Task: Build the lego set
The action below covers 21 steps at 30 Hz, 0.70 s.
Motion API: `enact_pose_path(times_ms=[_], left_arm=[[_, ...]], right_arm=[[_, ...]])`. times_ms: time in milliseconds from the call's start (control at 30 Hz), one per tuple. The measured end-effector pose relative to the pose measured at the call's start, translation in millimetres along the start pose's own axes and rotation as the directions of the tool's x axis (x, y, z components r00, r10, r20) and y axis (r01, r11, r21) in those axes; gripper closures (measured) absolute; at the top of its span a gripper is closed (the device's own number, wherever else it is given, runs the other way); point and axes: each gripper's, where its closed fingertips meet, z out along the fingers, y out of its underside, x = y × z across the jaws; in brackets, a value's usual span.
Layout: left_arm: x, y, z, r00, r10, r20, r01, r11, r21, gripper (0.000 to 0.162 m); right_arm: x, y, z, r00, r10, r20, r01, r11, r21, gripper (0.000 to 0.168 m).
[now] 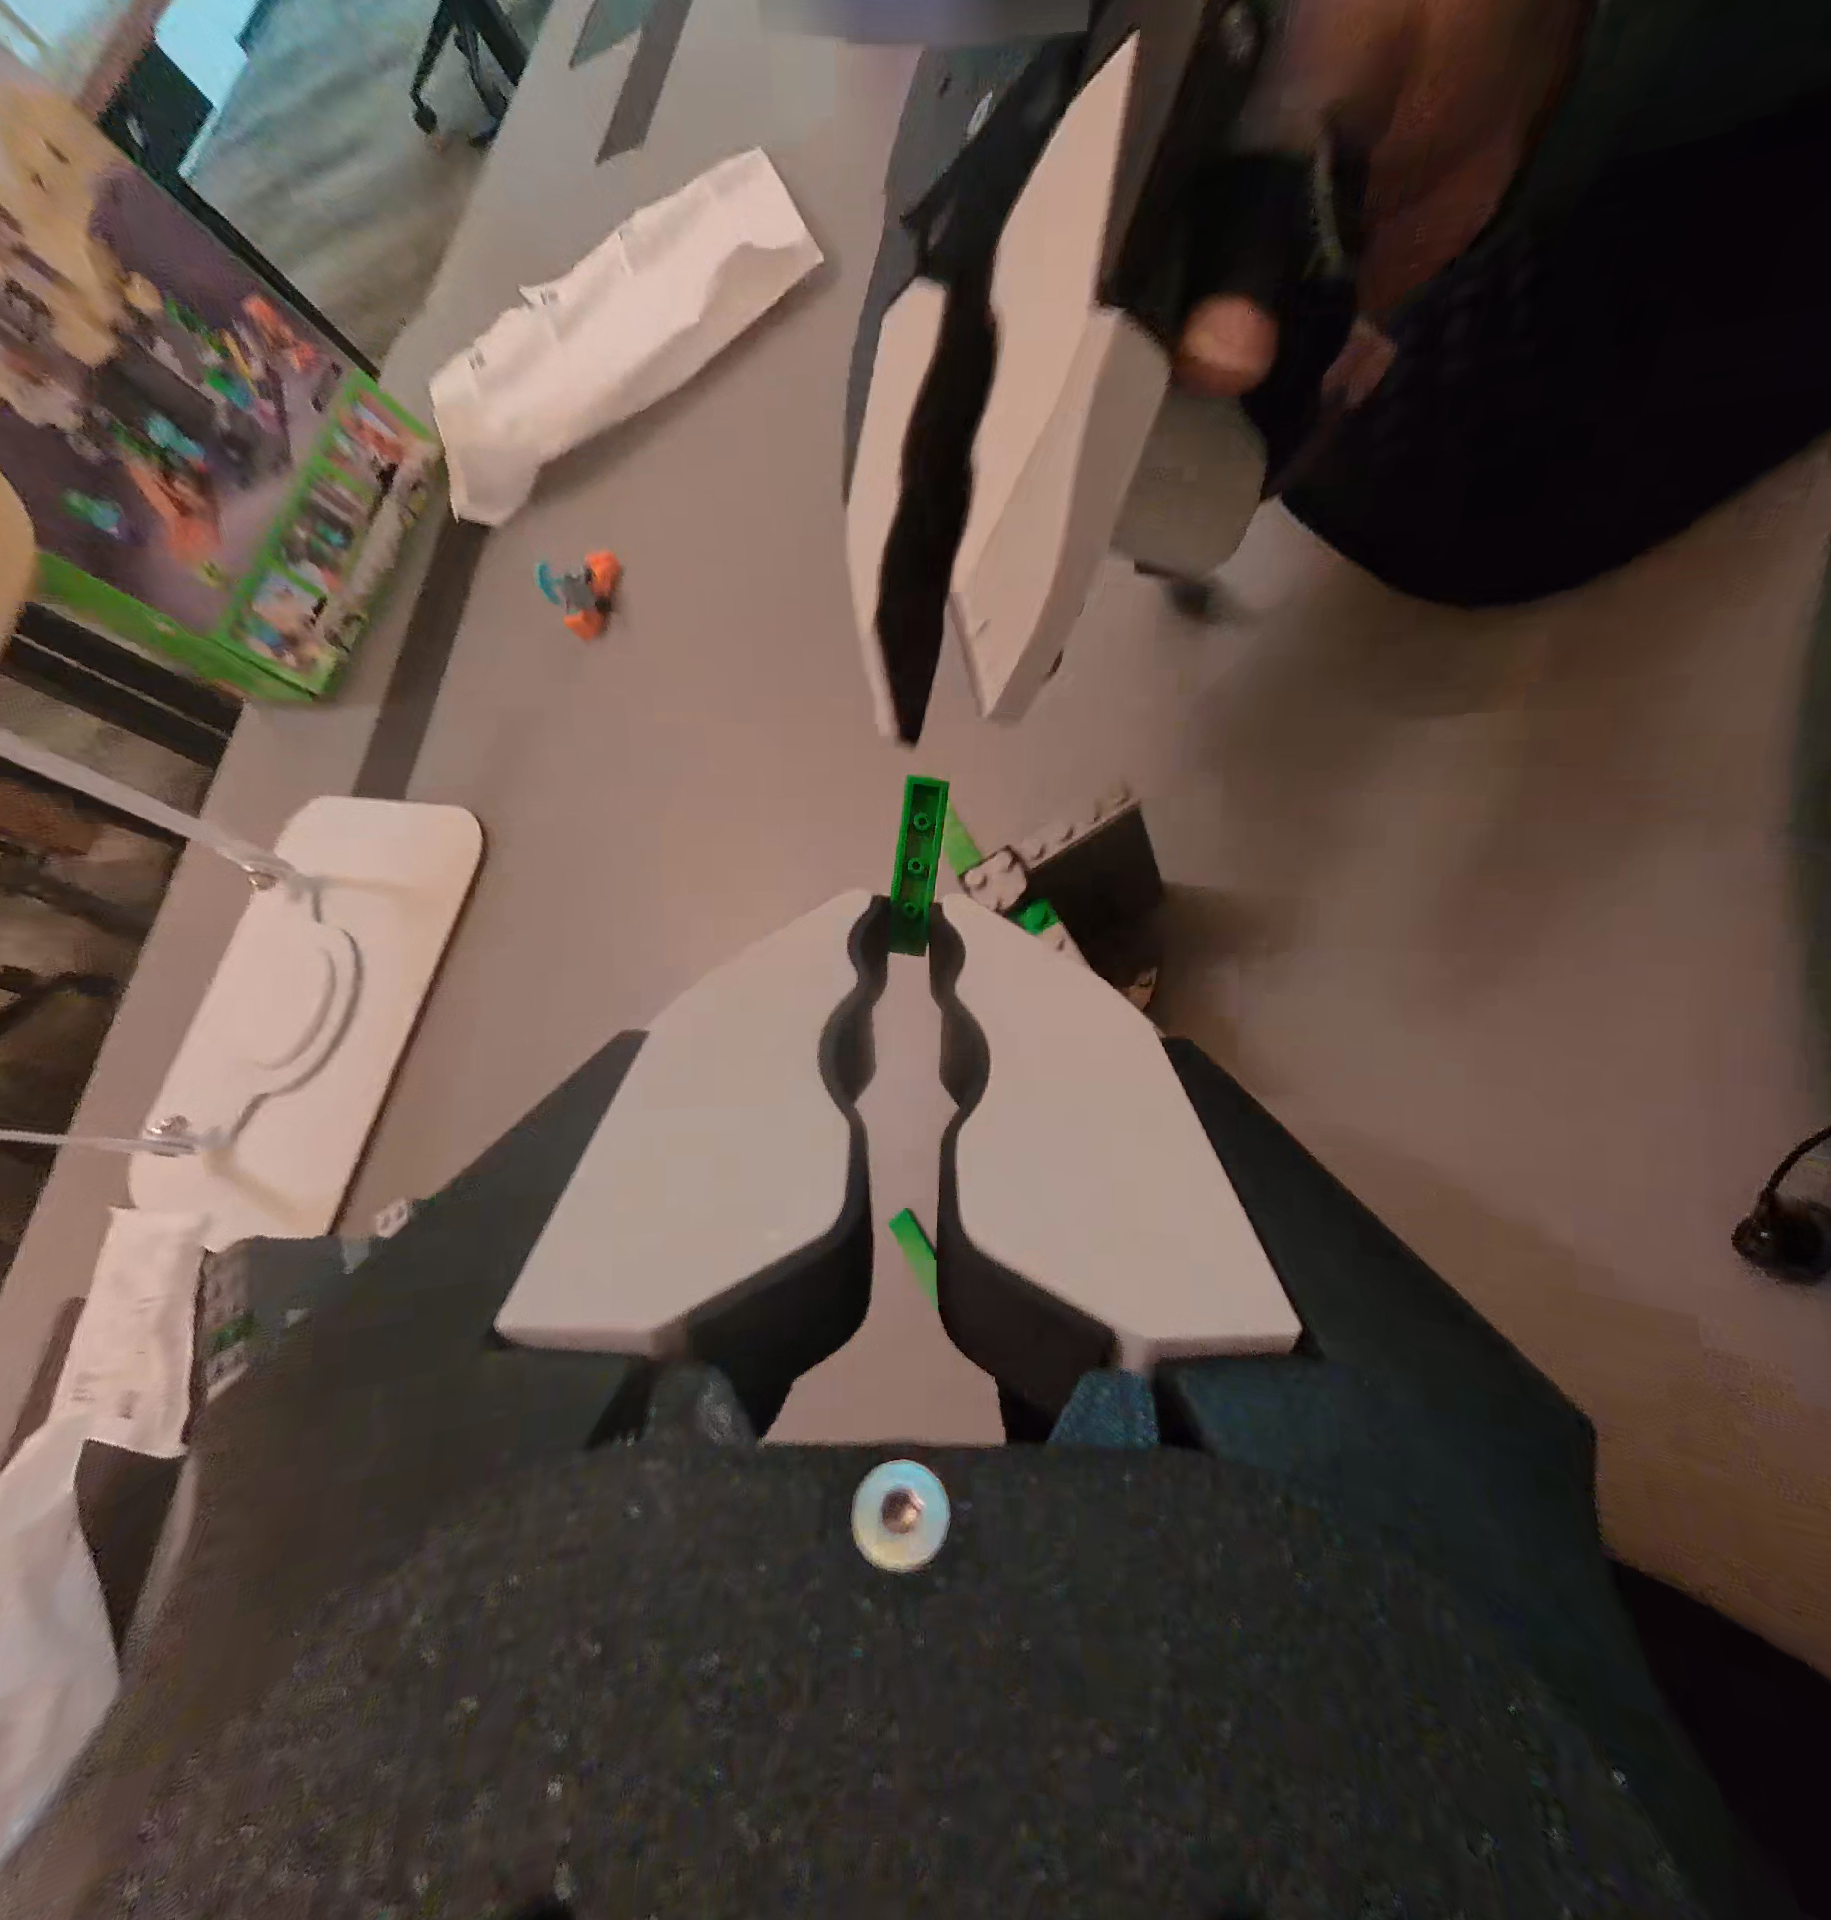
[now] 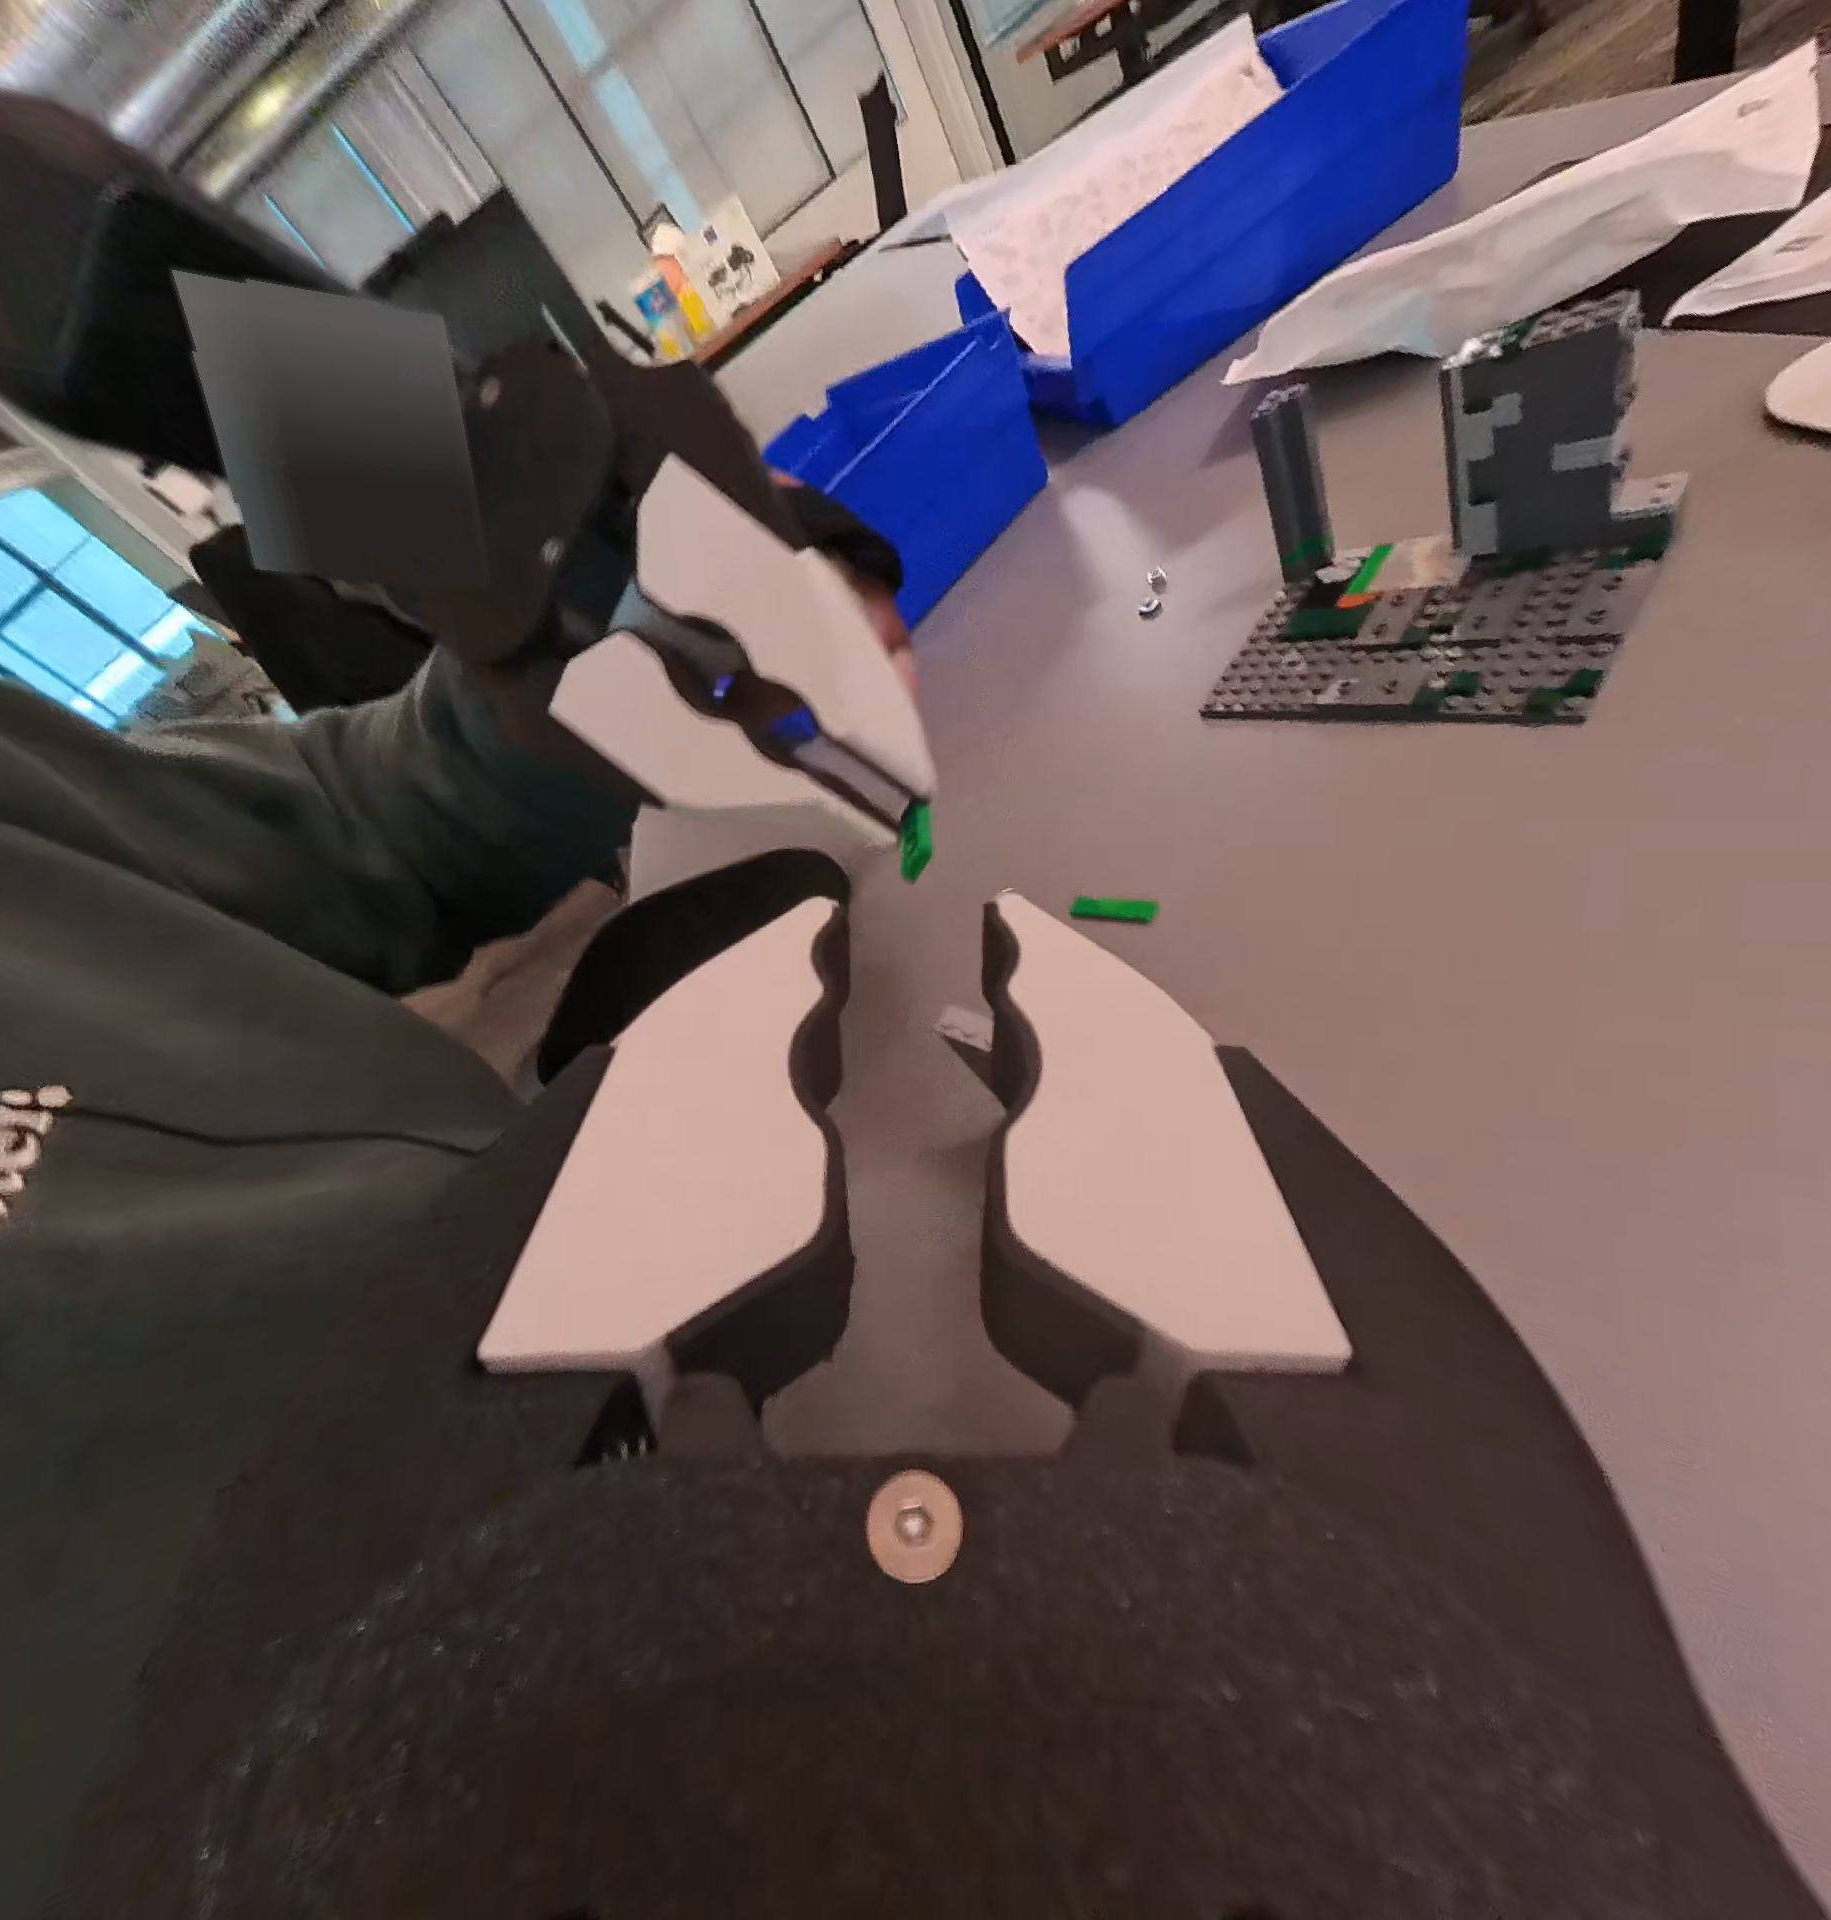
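Between our left gripper's [image 1: 906, 920] nearly closed fingers we are pinching a green plate [image 1: 916, 862] underside-up, above the grey table [image 2: 1410, 1039]. Our right gripper [image 2: 916, 914], parted and empty, is facing it; we are judging a squared approach, closing on the plate's free end.

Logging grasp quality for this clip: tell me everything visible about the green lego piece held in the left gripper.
The long narrow bright green plastic lego plate is one stud wide, and its hollow underside with small round pins faces the left wrist camera. The left gripper is shut on one end; the rest sticks out past the fingertips, clear of the grey table. Only the pads touch it. In the right wrist view it shows as a blurred green piece.
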Motion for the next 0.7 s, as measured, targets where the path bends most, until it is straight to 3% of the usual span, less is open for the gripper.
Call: enact_pose_path(times_ms=[133, 200, 300, 333, 400, 467, 700], left_arm=[[10, -11, -1, 1.0, 0.013, 0.012, -0.013, 1.0, 0.026, 0.155], [13, -13, -2, 1.0, 0.009, 0.012, -0.01, 0.999, 0.038, 0.155], [23, -16, -6, 0.995, -0.074, -0.063, 0.079, 0.993, 0.088, 0.158], [27, -17, -8, 0.981, -0.142, -0.131, 0.158, 0.98, 0.119, 0.151], [32, -19, -12, 0.905, -0.316, -0.283, 0.365, 0.92, 0.14, 0.141], [37, -21, -14, 0.816, -0.42, -0.397, 0.508, 0.849, 0.146, 0.142], [66, -33, -14, 0.599, -0.48, -0.641, 0.691, 0.715, 0.11, 0.144]], right_arm=[[-11, 6, 12, 0.999, 0.026, 0.02, -0.025, 0.999, -0.048, 0.149], [-16, 6, 12, 1.0, -0.005, 0.029, 0.006, 0.999, -0.037, 0.163], [-22, 13, 7, 0.986, -0.165, 0.034, 0.167, 0.983, -0.069, 0.166], [-24, 15, 8, 0.967, -0.25, 0.044, 0.253, 0.965, -0.073, 0.166], [-25, 20, 3, 0.89, -0.455, 0.033, 0.456, 0.885, -0.097, 0.166], [-30, 25, 0, 0.781, -0.623, 0.05, 0.624, 0.773, -0.115, 0.166], [-52, 28, -2, 0.441, -0.89, 0.113, 0.897, 0.441, -0.023, 0.166]])
